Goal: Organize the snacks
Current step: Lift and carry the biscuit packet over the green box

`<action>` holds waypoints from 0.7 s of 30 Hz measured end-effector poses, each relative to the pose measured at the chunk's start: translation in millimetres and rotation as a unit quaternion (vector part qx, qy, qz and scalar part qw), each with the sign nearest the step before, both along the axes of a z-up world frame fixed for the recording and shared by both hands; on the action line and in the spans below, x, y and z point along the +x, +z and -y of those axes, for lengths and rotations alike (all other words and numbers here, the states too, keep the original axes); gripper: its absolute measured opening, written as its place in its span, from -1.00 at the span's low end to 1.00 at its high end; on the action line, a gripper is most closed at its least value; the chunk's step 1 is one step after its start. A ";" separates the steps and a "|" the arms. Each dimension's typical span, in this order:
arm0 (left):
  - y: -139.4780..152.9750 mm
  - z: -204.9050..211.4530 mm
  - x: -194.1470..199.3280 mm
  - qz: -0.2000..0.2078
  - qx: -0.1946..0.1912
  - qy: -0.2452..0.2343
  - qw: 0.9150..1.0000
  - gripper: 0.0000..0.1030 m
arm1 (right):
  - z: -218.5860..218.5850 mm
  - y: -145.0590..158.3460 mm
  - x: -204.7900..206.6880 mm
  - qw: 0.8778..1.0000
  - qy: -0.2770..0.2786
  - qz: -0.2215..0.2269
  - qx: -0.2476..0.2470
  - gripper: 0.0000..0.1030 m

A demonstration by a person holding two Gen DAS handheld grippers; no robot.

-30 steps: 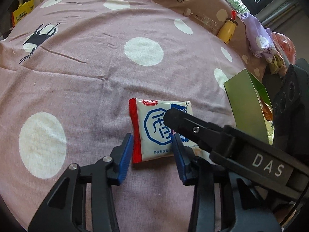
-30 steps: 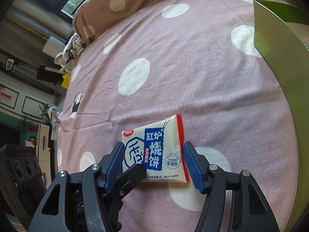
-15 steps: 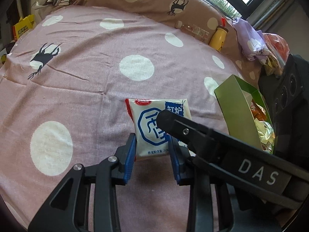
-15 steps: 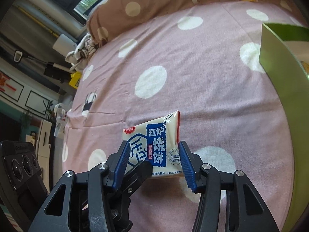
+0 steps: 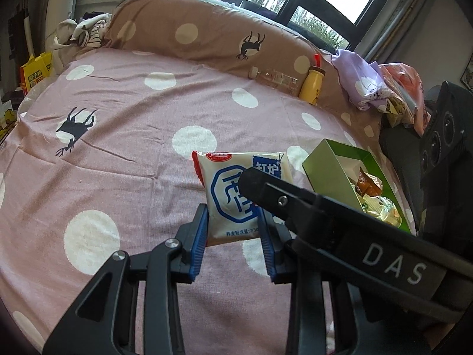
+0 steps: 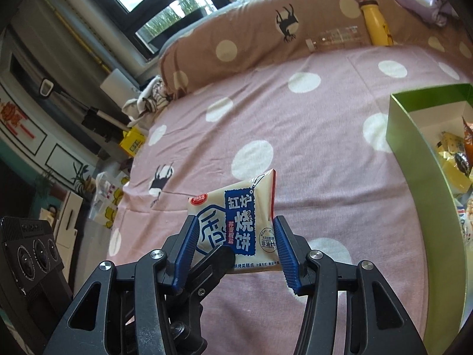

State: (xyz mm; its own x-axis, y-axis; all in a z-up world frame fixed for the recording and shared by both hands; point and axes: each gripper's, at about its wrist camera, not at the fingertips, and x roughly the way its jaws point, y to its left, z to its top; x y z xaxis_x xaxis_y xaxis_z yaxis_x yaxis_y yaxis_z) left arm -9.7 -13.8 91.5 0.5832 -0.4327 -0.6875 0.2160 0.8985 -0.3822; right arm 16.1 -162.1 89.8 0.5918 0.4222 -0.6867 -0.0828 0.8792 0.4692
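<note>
**Mia:** Where is the snack pack [image 5: 233, 195]?

**Ben:** It is up off the pink spotted bedsheet [image 5: 124, 136], held by both claws at once. The left gripper [image 5: 233, 236] pinches its lower end between blue pads. The right gripper [image 6: 235, 247] pinches the same pack [image 6: 239, 222] too. Both point slanting down at the bed.

**Mia:** Is the pack flat?

**Ben:** No, it tips. In the right view one corner sticks up higher than the rest.

**Mia:** What is beside it?

**Ben:** A green box [image 5: 328, 168], open on top, close on the right, with other wrapped snacks inside. I cannot read them.

**Mia:** Can you see the whole pack?

**Ben:** No. In the left view the other claw's black finger crosses its right side. In the right view a black finger covers its bottom left. The box is cut off at the picture edge. No hands show.

**Mia:** And far back?

**Ben:** A yellow bottle [image 5: 312, 84] leans on the brown pillow [image 5: 207, 32].
</note>
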 end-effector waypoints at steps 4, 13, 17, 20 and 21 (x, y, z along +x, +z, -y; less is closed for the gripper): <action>8.5 -0.4 -5.9 0.018 -0.004 -0.002 1.000 -0.38 | 0.5 10.0 -7.7 1.000 -0.003 0.019 -0.003 0.06; 22.8 1.6 -16.5 0.049 -0.005 -0.007 0.999 -0.38 | 2.7 25.4 -22.0 0.999 -0.009 0.048 -0.007 0.06; 28.2 2.4 -20.8 0.060 -0.007 -0.008 0.998 -0.38 | 3.6 31.1 -27.3 0.998 -0.012 0.058 -0.011 0.06; 31.8 4.0 -23.9 0.068 -0.009 -0.011 0.998 -0.38 | 4.7 35.8 -32.1 0.998 -0.015 0.065 -0.013 0.06; 32.8 4.4 -25.2 0.070 -0.009 -0.011 0.997 -0.38 | 5.7 37.5 -33.6 0.997 -0.016 0.068 -0.013 0.06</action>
State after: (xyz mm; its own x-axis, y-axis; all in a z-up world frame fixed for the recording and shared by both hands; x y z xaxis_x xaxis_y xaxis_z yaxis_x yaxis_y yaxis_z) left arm -34.9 -18.3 124.3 0.6630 -0.4575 -0.5926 0.2877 0.8865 -0.3624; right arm -17.5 -167.8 127.3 0.6935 0.3844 -0.6093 -0.1159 0.8943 0.4323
